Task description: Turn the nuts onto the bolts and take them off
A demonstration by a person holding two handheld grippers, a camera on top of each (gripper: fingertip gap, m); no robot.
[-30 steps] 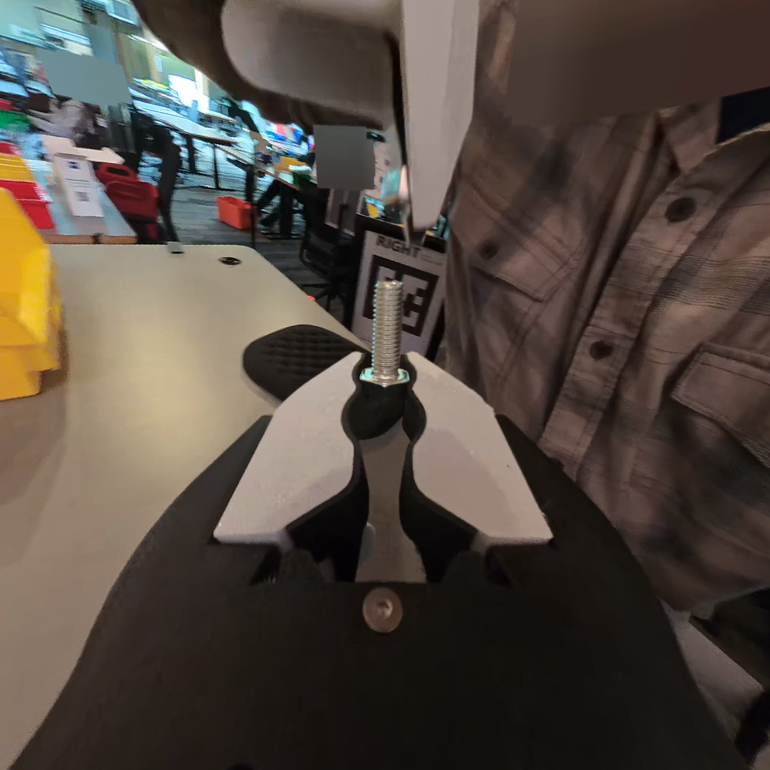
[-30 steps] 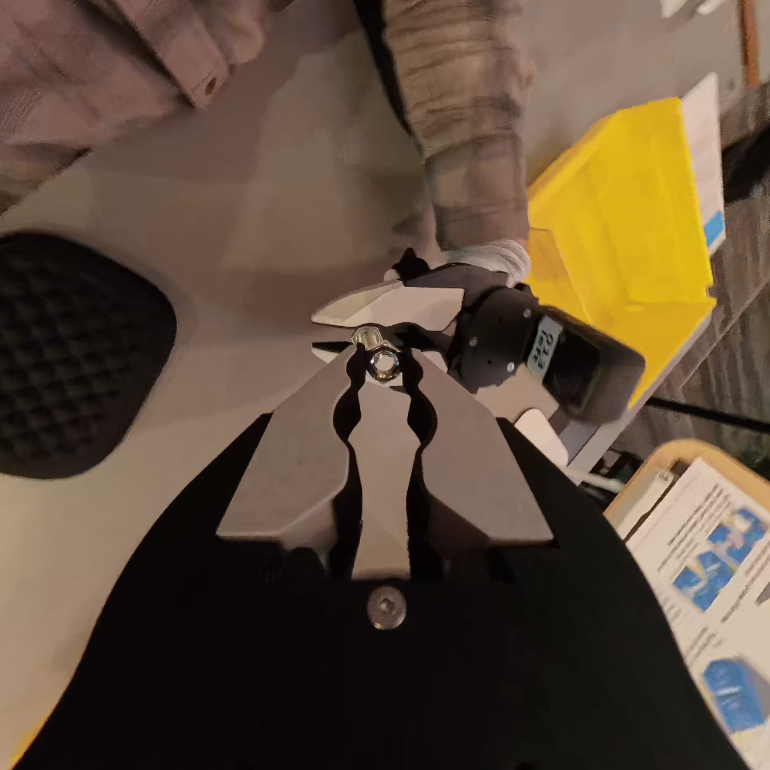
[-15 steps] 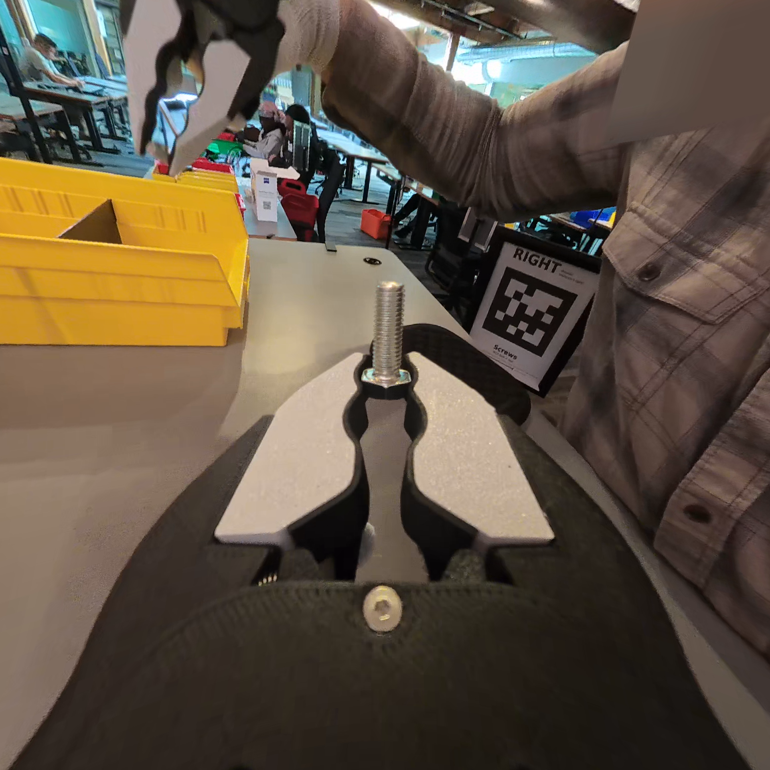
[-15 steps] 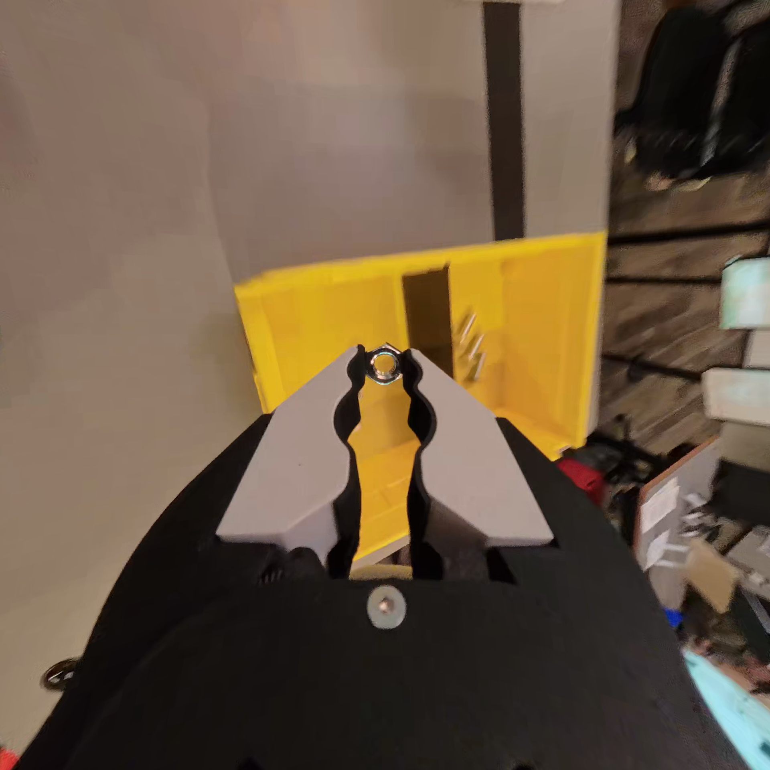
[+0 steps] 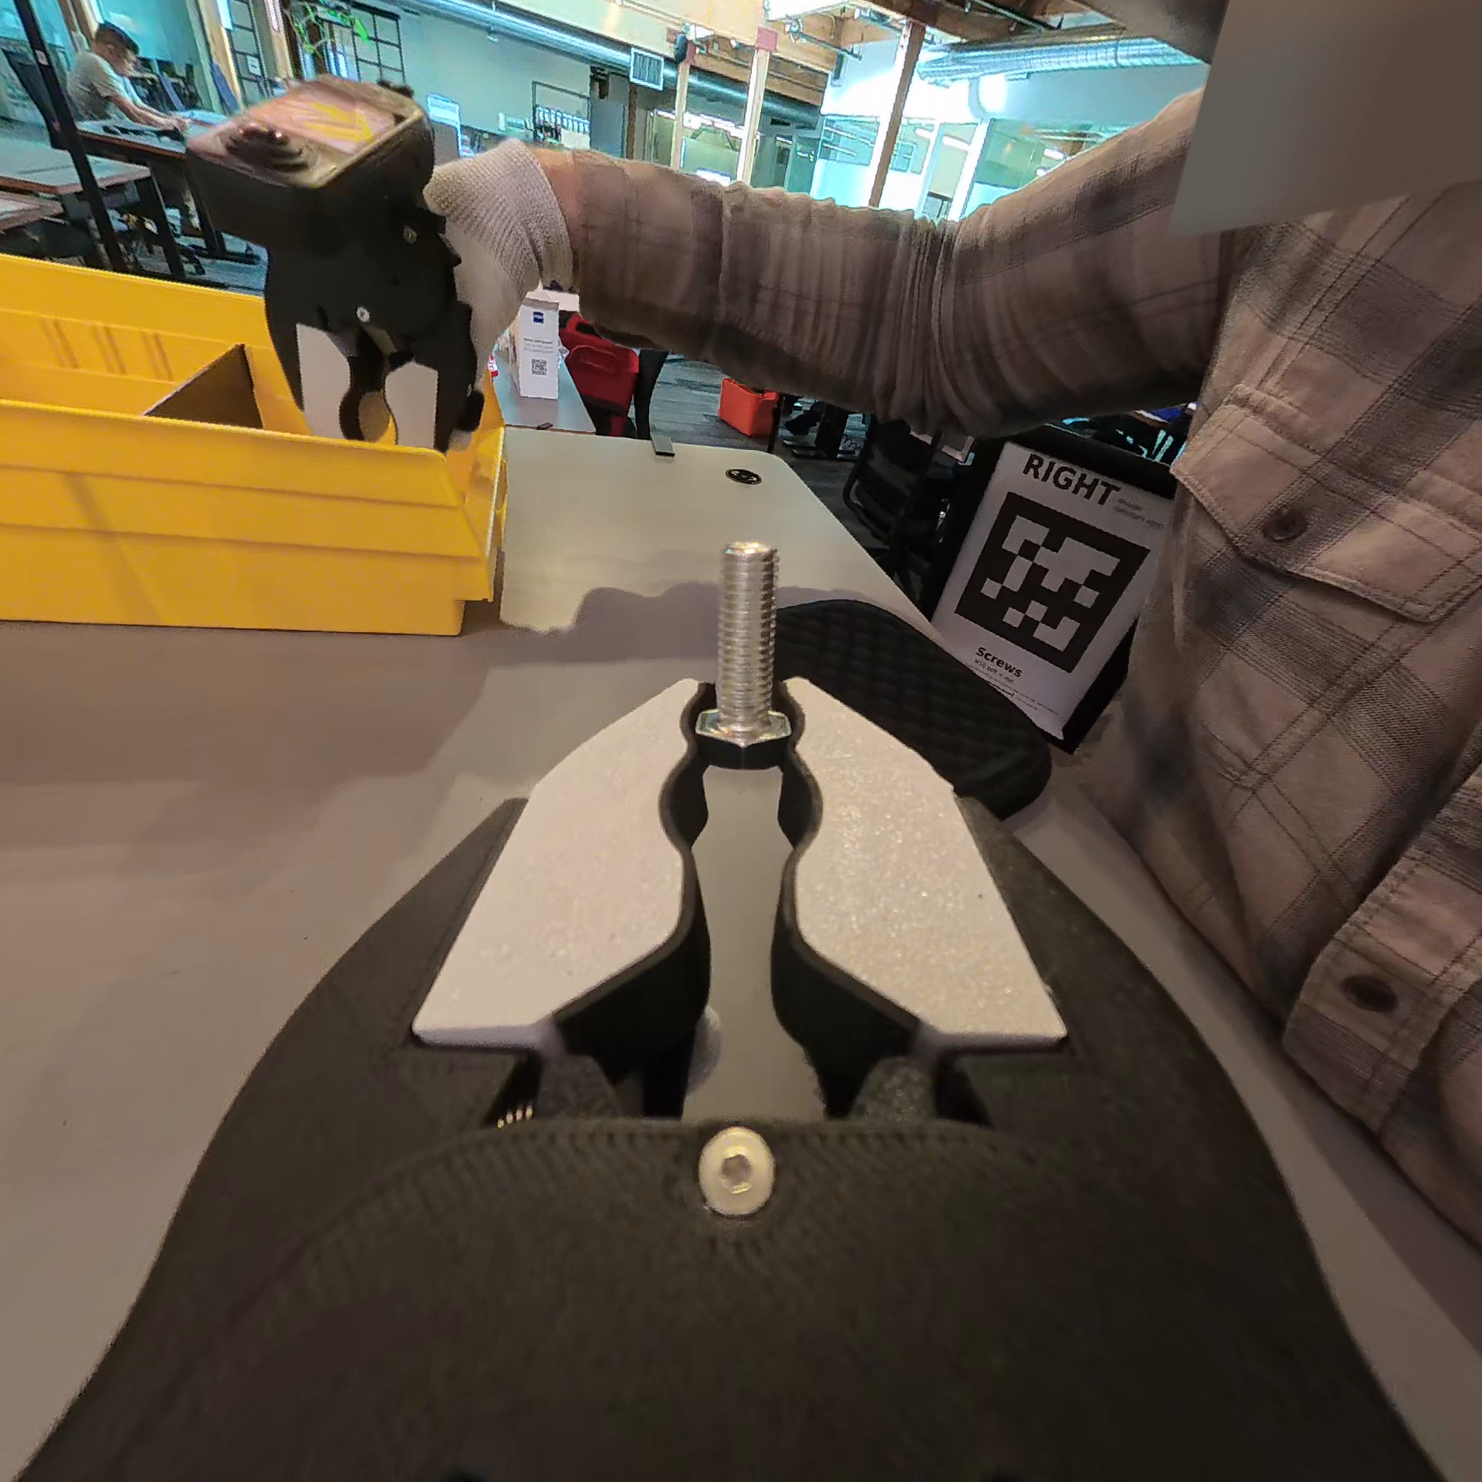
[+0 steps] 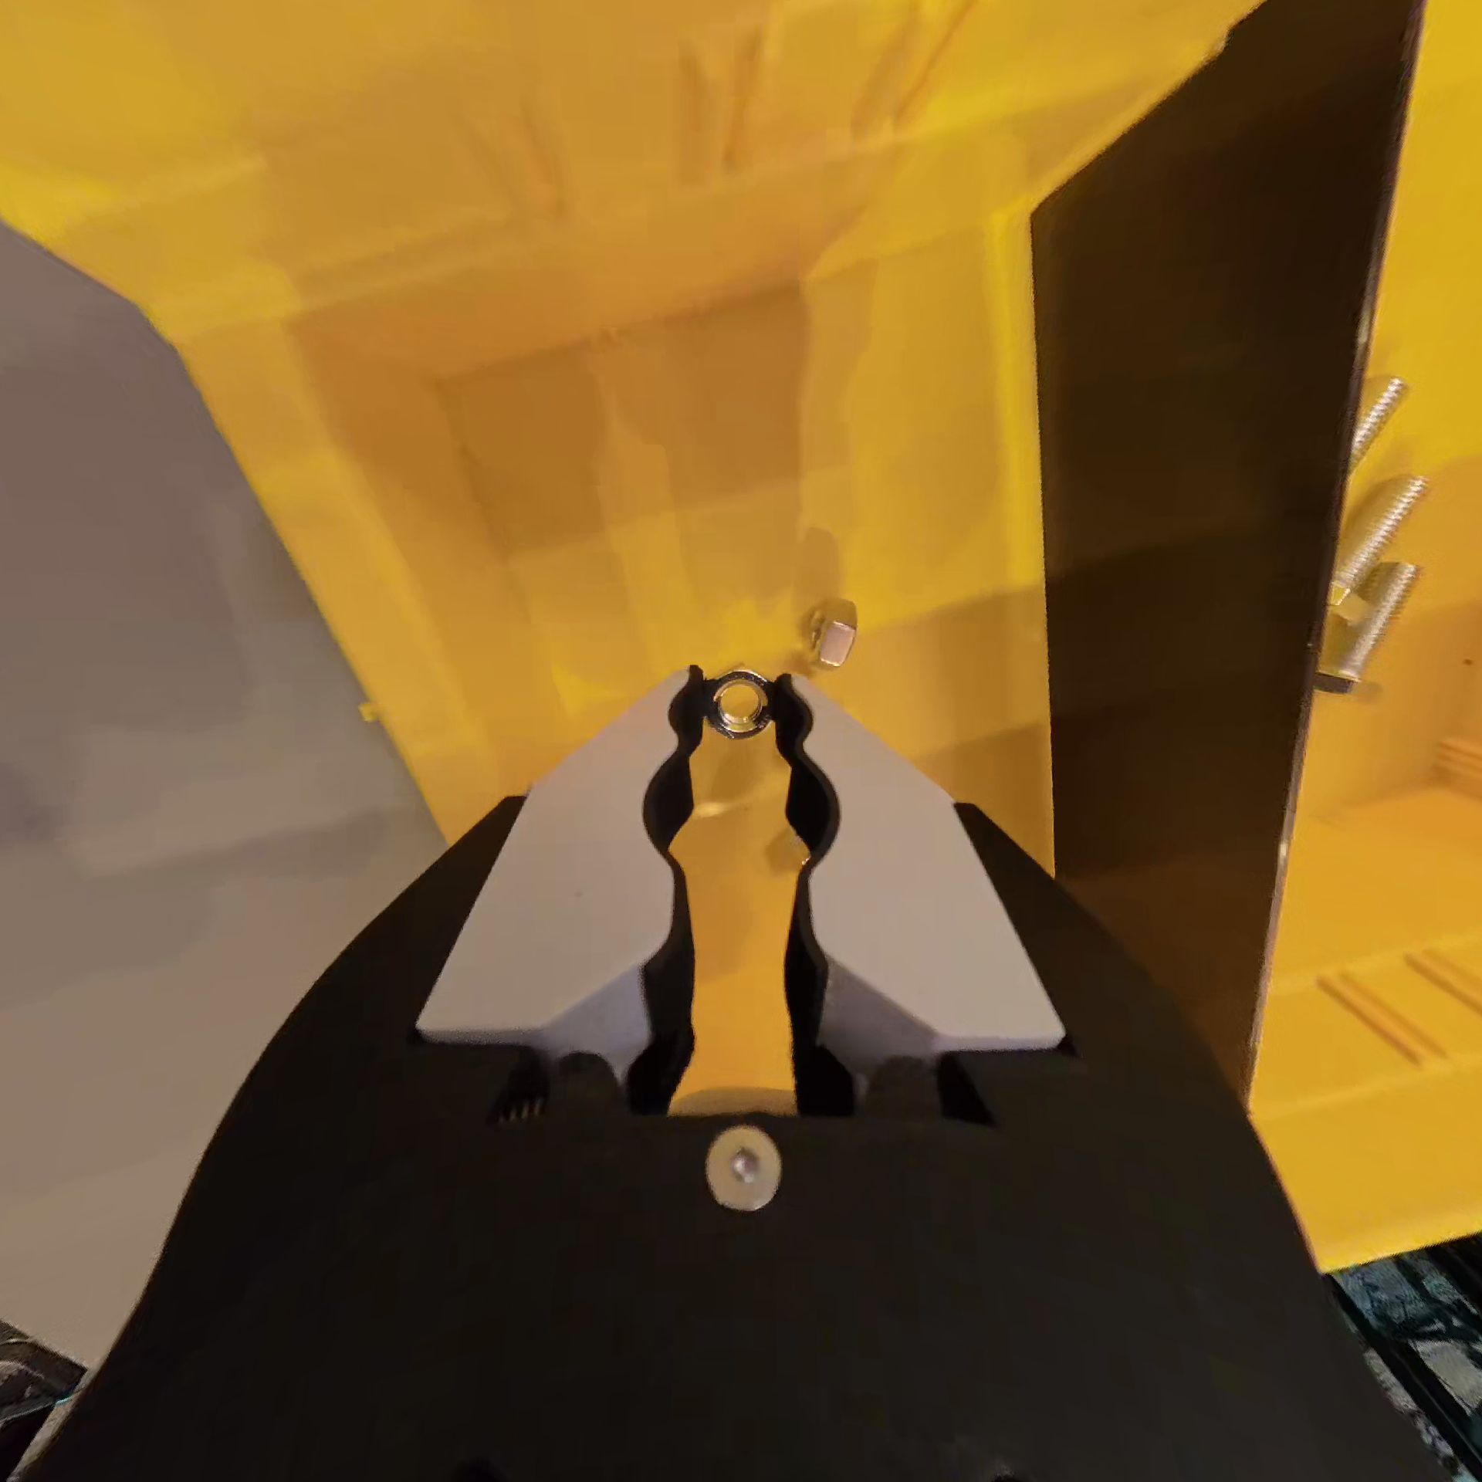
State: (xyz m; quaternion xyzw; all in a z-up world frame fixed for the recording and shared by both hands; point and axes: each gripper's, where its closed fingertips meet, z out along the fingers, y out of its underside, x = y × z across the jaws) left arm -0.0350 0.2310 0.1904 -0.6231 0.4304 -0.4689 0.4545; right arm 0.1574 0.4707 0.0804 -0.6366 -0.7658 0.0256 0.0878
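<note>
Left gripper (image 5: 744, 726): seen at the centre of the left wrist view, level above the grey tabletop (image 5: 240, 802); the jaws are closed onto the hex head of a bolt (image 5: 747, 633), whose threaded shank is held upright with no nut on it.
Black pad (image 5: 898, 682): lying on the tabletop just behind the bolt, right of centre.
Marker card (image 5: 1050, 585): a white card with a black square pattern, standing at the tabletop's right edge.
Person: a plaid shirt (image 5: 1323, 641) fills the right side; the sleeve (image 5: 842, 289) is stretched leftward across the upper frame to a gloved hand (image 5: 501, 240).
Right gripper (image 5: 377, 413): held by that hand at upper left, pointed downward into the yellow bin (image 5: 240, 521).
Right gripper, own view (image 6: 739, 706): the jaws are pinched on a small nut (image 6: 739, 710) at the very tips, its hole facing the camera.
Bin interior (image 6: 561, 401): another nut (image 6: 834, 635) lies just beyond the tips; a dark divider (image 6: 1187, 561) stands at right, with spare bolts (image 6: 1375, 577) behind it.
</note>
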